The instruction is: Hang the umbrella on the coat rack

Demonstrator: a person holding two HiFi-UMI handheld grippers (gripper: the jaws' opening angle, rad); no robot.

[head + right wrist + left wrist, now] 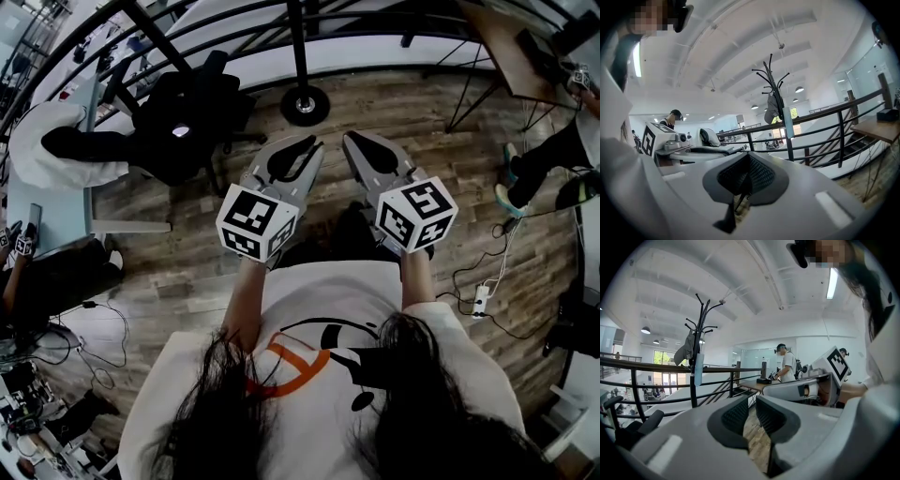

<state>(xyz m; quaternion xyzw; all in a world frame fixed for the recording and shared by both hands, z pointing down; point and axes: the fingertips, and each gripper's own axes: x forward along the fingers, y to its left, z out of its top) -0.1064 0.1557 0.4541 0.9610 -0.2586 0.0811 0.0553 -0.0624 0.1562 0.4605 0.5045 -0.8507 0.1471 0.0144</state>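
While facing coat rack [694, 394], noted umbrella [698, 369] hanging upright along its pole, well ahead of left gripper [752, 405], fingers [736, 416] parted and empty, and right gripper [749, 161], closed on nothing.

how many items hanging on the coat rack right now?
2. A grey garment hangs on the coat rack; a pale blue folded umbrella hangs along its pole, beside the garment and slightly lower. Anything behind the pole may be hidden.

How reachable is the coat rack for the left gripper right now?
Probably not yet: the left gripper, open and empty, is apart from the coat rack, which stands ahead at the railing. Nothing blocks it, though; bare wood floor lies between, so a step forward should do.
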